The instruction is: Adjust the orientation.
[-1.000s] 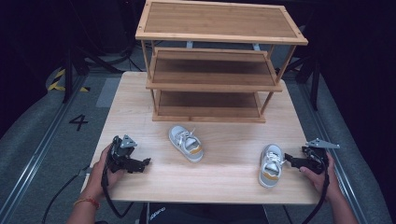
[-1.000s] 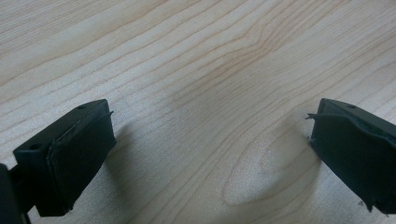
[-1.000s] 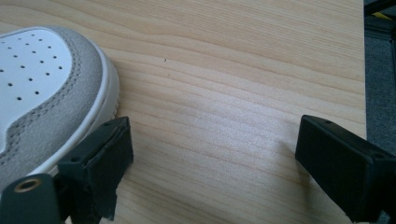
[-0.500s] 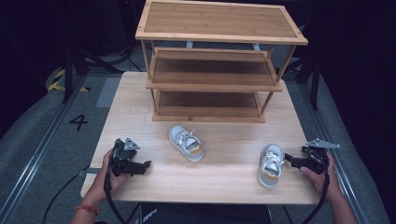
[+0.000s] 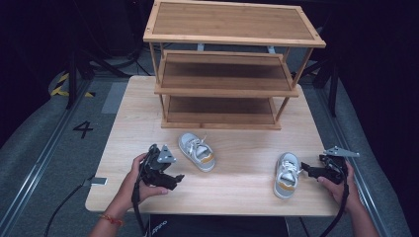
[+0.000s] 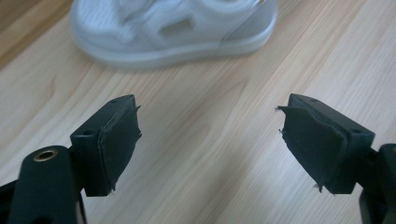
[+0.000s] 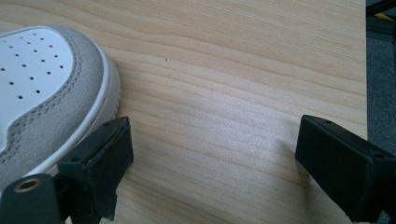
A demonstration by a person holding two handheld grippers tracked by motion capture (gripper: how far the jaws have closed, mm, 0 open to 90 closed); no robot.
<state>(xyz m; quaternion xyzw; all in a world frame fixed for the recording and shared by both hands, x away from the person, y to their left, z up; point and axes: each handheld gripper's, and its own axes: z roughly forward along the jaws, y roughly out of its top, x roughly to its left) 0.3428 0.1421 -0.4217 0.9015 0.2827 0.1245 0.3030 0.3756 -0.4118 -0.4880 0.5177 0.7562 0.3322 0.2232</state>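
Shoes on a pale wooden desk (image 5: 237,187), each with tongs beside it, before a three-tier bamboo shoe rack (image 5: 232,69).

High view: the left tongs (image 5: 177,179) sit near the small white-and-grey sneaker with tan trim (image 5: 196,151), aimed toward it; the right tongs (image 5: 305,169) lie just beside the matching second sneaker (image 5: 286,175), probably lined up to take it toward the rack. Left gripper view: the left tongs (image 6: 210,140) have just narrowed slightly yet stand spread, nothing between them, the sneaker (image 6: 173,28) ahead on bare wood. Right gripper view: the right tongs (image 7: 212,163) are spread wide and empty, one pad hard by the second sneaker's toe (image 7: 46,93); contact is unclear.
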